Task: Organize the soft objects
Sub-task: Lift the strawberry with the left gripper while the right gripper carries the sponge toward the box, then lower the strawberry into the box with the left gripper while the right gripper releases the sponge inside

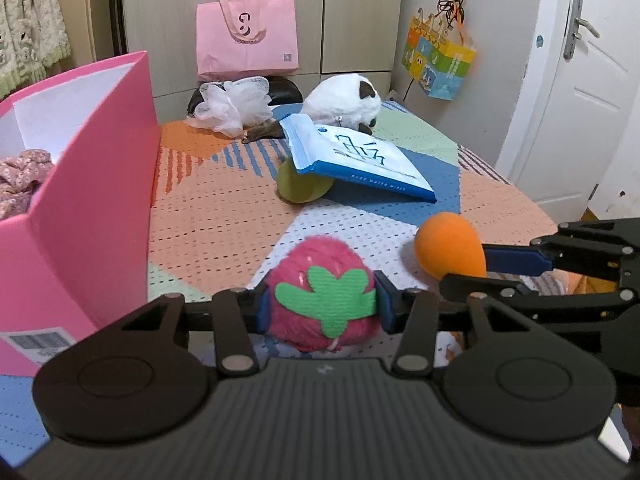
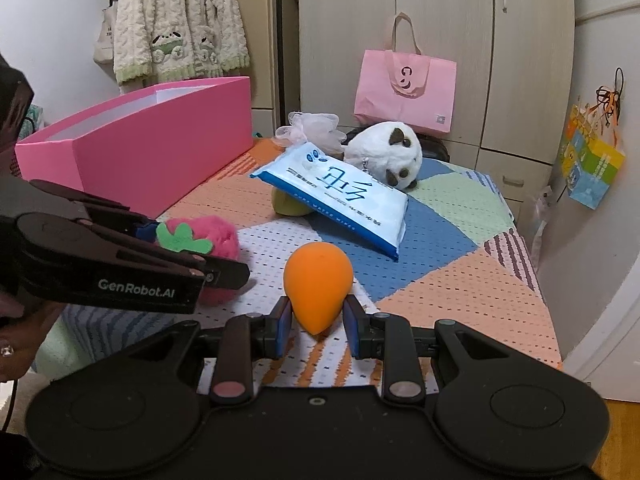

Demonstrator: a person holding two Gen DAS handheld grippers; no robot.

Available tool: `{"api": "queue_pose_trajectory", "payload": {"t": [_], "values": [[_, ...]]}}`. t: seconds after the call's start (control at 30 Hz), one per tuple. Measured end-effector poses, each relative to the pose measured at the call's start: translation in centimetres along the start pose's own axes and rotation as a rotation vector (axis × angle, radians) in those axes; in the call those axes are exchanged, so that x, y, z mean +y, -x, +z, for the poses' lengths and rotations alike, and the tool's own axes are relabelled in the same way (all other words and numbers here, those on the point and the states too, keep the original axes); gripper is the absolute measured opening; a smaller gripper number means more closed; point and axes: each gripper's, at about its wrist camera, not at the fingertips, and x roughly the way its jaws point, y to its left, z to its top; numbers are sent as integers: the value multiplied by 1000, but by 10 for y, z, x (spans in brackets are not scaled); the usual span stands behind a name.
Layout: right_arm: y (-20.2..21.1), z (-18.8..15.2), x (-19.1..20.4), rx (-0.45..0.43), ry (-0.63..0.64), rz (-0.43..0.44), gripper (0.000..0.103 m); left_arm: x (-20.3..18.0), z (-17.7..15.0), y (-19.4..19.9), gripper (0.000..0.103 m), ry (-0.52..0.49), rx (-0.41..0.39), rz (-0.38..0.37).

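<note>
Left wrist view: tabletop (image 1: 224, 216) under a patchwork perforated cloth in orange, blue, green and white. Pale cupboards far, pink paper bag (image 1: 247, 38) hanging on them, white door (image 1: 576, 92) right. Open pink box (image 1: 84, 184) on the left edge, floral fabric inside. Left gripper (image 1: 322, 307) clamped on a fuzzy pink strawberry plush (image 1: 320, 280) at the near centre, pads pressing both flanks, green felt leaf facing the camera. Just right, an orange teardrop sponge (image 1: 448, 246), blunt end left.

Right wrist view: same cloth, cream fleece garment (image 2: 180, 20) hung far left. Right gripper (image 2: 316, 318) shut on the sponge (image 2: 318, 276), smooth matte orange, long axis near-to-far, narrow tip pointing near, between the pads. Farther off, wipes pack (image 2: 340, 196) propped on a green sponge (image 2: 286, 204), panda plush (image 2: 386, 152) behind.
</note>
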Motion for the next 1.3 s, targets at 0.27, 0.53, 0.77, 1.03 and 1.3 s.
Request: {"api": "queue_pose_trajectory", "payload": {"t": [0.27,0.53,0.77,1.03,1.3], "values": [[9,2,15,21,64,42,32,13,-6,20,47,-1,44,-27],[16,4,41,78,157,106,32,26,-18,50,47,17,74,-31],[25,9,59,64,138,168,32,44,-23,83,47,28,74,-13],[34,21,82,78,112,321,32,67,-27,116,47,25,121,-10],[50,42,107,51,118,454,32,78,-24,152,47,36,123,-59]]}}
